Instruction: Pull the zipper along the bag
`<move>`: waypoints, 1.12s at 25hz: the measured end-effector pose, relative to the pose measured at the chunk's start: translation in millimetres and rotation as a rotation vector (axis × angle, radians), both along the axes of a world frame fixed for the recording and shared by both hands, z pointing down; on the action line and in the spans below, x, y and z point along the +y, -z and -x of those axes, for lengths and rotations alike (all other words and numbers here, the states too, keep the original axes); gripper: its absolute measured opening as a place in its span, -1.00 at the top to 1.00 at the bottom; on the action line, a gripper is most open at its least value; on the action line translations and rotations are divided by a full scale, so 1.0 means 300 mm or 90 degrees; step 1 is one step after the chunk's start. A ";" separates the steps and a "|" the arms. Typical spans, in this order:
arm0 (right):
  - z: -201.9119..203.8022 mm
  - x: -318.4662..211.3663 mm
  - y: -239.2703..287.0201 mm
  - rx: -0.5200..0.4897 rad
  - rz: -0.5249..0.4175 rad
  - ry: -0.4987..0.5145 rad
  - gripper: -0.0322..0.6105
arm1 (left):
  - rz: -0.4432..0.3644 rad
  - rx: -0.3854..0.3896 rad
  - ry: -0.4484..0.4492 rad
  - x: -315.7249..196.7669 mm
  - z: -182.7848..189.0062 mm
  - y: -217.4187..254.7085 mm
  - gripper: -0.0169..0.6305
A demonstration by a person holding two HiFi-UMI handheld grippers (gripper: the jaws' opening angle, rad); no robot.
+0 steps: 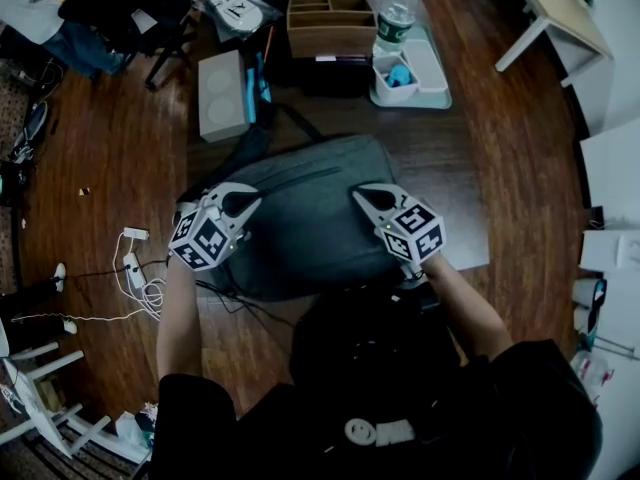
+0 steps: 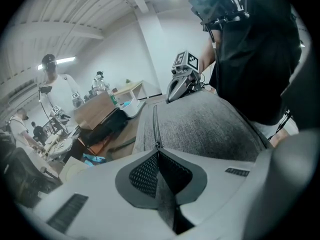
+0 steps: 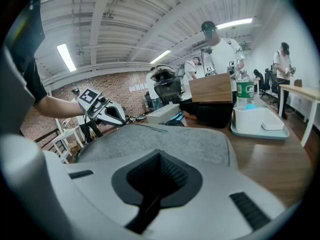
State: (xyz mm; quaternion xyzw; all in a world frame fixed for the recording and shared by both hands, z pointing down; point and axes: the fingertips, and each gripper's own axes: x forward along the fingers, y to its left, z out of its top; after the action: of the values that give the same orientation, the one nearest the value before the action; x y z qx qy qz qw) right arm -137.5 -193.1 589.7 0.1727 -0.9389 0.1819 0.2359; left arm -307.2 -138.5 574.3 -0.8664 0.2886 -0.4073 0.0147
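Rounded grey woven-fabric bag, dark straight zipper

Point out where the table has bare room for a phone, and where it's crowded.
Bare wood lies right of the bag, out to the table edge on that side, and in the strip between the bag and the tray. The far side is crowded: grey box, wooden organizer, tray with bottle.
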 end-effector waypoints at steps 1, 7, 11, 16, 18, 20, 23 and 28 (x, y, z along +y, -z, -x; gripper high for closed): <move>-0.001 0.000 0.000 0.000 0.000 0.000 0.87 | 0.000 0.001 0.004 0.006 0.005 -0.001 0.93; 0.001 -0.004 -0.001 -0.001 -0.002 -0.002 0.87 | 0.005 0.007 0.023 0.019 0.034 -0.013 0.93; 0.009 -0.001 -0.003 0.000 -0.006 0.005 0.87 | 0.009 0.016 0.036 0.039 0.049 -0.022 0.93; 0.014 -0.001 -0.005 -0.001 -0.005 0.005 0.87 | 0.008 0.028 0.056 0.034 0.051 -0.033 0.93; 0.012 -0.001 -0.005 0.000 -0.006 0.004 0.87 | 0.004 0.027 0.062 0.031 0.050 -0.031 0.92; 0.011 0.002 -0.003 0.001 -0.010 0.003 0.87 | -0.004 0.023 0.065 0.037 0.051 -0.022 0.92; 0.008 0.004 -0.001 0.002 -0.013 0.003 0.87 | -0.011 0.025 0.073 0.045 0.054 -0.013 0.91; 0.008 -0.001 -0.002 0.000 -0.015 0.000 0.87 | -0.010 0.021 0.081 0.048 0.071 -0.011 0.90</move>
State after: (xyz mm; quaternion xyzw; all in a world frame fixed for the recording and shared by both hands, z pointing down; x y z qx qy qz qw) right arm -140.0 -193.4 590.3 0.1752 -0.9409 0.1711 0.2339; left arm -328.4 -124.0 577.7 -0.8527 0.3463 -0.3911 -0.0094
